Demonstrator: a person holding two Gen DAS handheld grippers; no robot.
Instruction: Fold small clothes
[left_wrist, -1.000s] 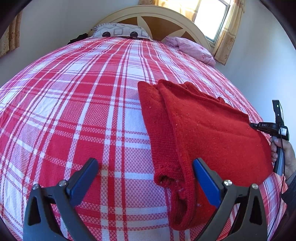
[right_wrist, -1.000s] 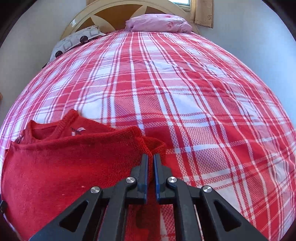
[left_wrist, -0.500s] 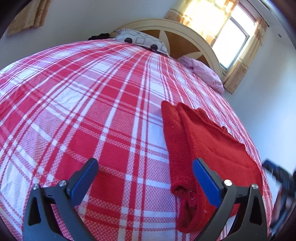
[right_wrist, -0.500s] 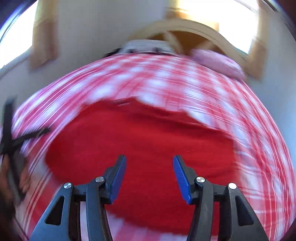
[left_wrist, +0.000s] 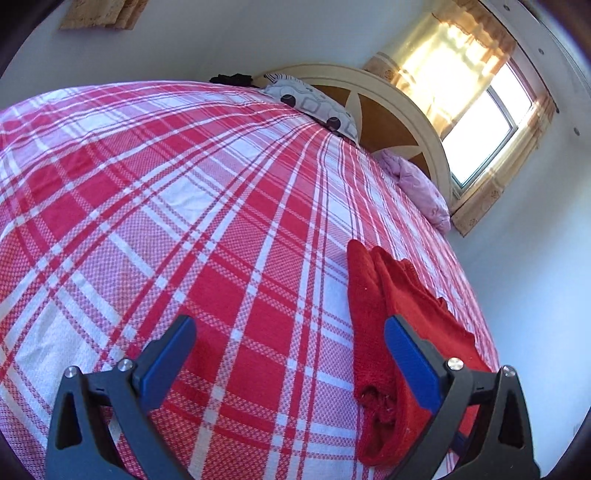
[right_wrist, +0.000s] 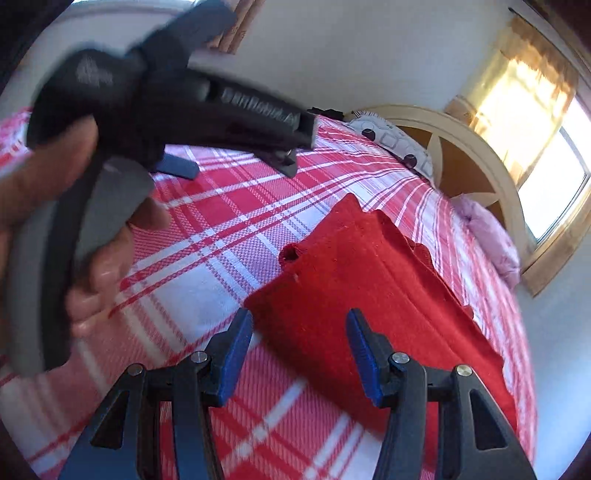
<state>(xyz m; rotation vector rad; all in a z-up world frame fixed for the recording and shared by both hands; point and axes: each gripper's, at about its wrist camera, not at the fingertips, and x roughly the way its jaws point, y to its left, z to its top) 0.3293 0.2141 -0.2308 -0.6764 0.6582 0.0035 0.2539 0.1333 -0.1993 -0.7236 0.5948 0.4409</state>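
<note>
Red knit garment, folded, lay on the checked bed, its long axis running toward the headboard; the right tool hovered at its near end, jaws apart, empty, having just opened; the left tool, also apart and empty, stood beside its left edge.

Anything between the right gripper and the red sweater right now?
Nothing visible. The right gripper, fingers open and empty, hangs right over the near edge of the folded red sweater. The left gripper and the hand holding it are off to the side, over the plaid bedspread.
</note>
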